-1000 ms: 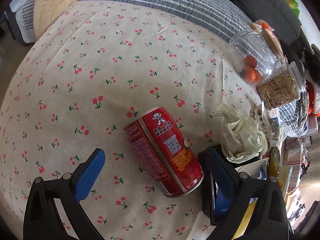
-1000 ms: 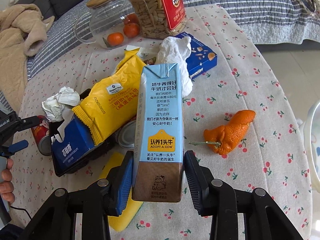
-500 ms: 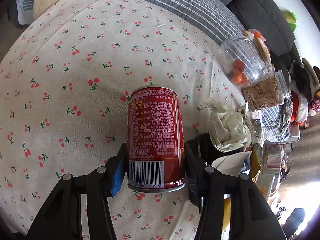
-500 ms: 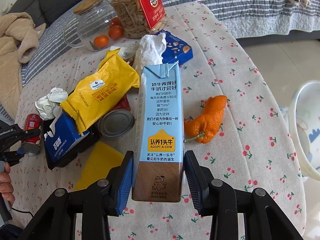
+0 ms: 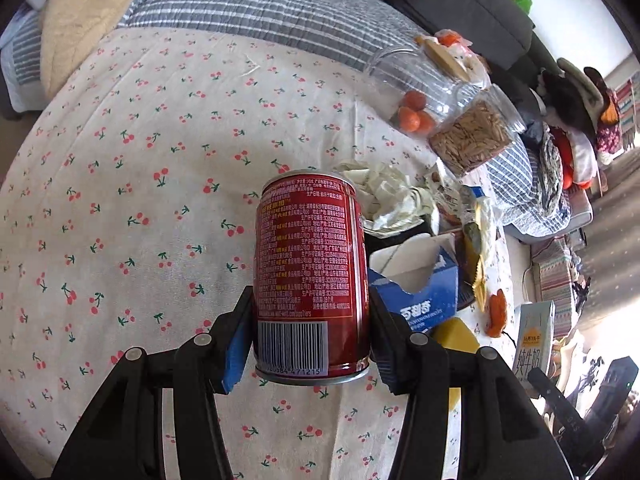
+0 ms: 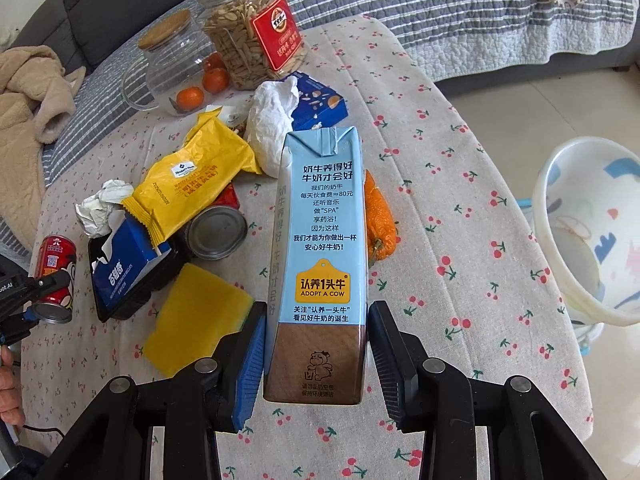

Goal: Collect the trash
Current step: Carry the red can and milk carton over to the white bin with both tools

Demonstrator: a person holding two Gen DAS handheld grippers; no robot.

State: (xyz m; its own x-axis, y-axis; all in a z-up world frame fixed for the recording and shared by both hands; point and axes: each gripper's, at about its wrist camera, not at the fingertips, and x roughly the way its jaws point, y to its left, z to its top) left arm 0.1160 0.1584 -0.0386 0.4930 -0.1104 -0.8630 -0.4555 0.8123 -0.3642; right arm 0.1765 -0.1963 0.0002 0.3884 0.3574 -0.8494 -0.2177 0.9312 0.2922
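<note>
Now that my left claw [image 5: 310, 336] has closed on the red can [image 5: 310, 276], which a second ago lay on its side on the cherry-print table [image 5: 140, 200] between spread jaws, that piece of trash is off the cloth and held upright, barcode toward me, pads pressing both flanks. I judge the pickup done and the carry to a bin as the step in hand. Both hands have drifted across the table and lifted a little, each claw tilted steeply down.

Close in on the other side, my right claw [image 6: 316, 354] pinches the blue milk carton [image 6: 320, 260] by its brown base, upright, unchanged in grip. Just beyond it on the table lie the yellow sponge [image 6: 196, 320], an open tin [image 6: 216, 232] and orange peel [image 6: 380, 224]. Further toward the far edge sit the yellow snack bag [image 6: 188, 188], the blue tissue box [image 6: 120, 264] in a black tray and crumpled paper [image 6: 272, 120]. Off the table's right edge stands a white bin [image 6: 592, 232], the likely drop point.
</note>
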